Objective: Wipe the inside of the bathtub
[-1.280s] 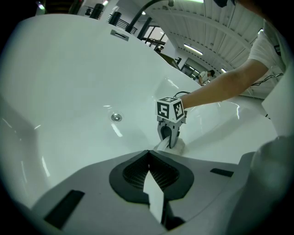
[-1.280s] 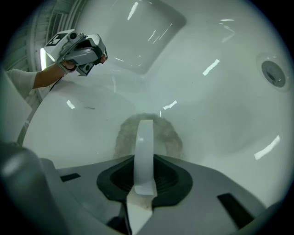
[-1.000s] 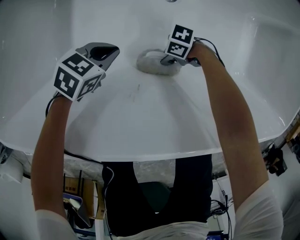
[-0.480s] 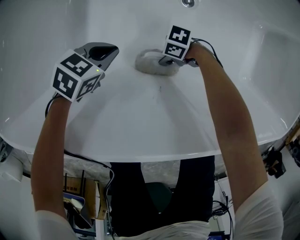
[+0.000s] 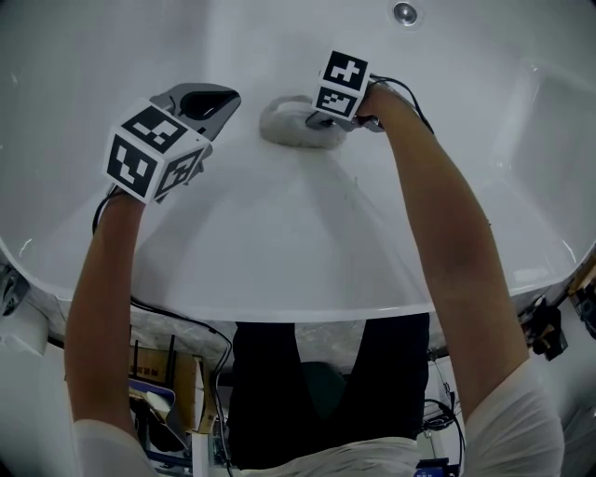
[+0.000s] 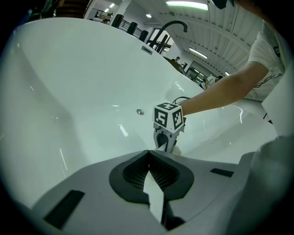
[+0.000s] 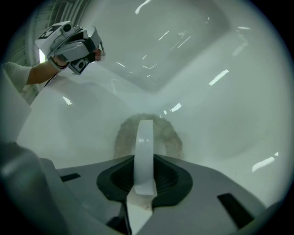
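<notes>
At the left of the bathtub (image 5: 279, 242), the left gripper (image 5: 207, 101) hangs just above the sloping white inner wall. Its jaws are pressed together on nothing, and it takes no part in the wiping.

Right of it, near the middle of the tub and lower down the slope, the wiping pad (image 5: 284, 123) lies flat against the enamel, a round, fluffy, pale grey thing. It looks soft and light, so it should flatten under pressure and follow the curve of the wall. On glossy enamel it will probably slide easily and could bunch or roll at the edge if pushed too steeply.

Just right of the pad, and touching it, the right gripper (image 5: 326, 121) bears down on it from above. In the right gripper view its jaws pinch a narrow white band (image 7: 145, 137) that stands up from the pad's back, seemingly a strap. That looks like the right place to hold: the band is firmer than the fluff, and a hold there leaves the whole face free against the tub.

Farther right and up the wall sits a small round metal fitting (image 5: 405, 12), well apart from the pad.
</notes>
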Available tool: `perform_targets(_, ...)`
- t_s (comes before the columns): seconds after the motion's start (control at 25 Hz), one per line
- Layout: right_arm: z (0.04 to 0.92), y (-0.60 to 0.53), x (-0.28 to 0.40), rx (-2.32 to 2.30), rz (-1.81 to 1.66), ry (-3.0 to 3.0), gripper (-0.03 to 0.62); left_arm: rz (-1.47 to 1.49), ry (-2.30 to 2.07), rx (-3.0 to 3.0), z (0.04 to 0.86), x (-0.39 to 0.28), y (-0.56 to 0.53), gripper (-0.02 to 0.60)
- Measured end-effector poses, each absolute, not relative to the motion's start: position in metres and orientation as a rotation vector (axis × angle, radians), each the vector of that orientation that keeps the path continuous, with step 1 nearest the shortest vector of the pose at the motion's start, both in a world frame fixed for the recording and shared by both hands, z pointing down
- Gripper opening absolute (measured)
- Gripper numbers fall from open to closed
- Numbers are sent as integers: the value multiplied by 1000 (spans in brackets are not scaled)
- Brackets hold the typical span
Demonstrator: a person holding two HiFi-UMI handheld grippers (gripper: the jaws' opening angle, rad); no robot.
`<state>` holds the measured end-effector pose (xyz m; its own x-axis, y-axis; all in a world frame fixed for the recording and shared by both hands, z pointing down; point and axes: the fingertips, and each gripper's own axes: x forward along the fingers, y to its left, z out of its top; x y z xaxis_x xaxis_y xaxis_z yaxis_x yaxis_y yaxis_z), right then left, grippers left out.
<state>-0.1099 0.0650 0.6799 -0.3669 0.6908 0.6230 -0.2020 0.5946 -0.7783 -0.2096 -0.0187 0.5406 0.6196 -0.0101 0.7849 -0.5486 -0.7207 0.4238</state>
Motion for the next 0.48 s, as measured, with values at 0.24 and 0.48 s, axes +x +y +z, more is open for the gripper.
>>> perform_targets(0.24,680,55,-161,-397,949,-1752,92,1071,-454,2164,540,-247,-28,12)
perform_targets(0.48,679,50,-220,-377,898,-1793,94,1057,-490,2154,537,-276,-31,12)
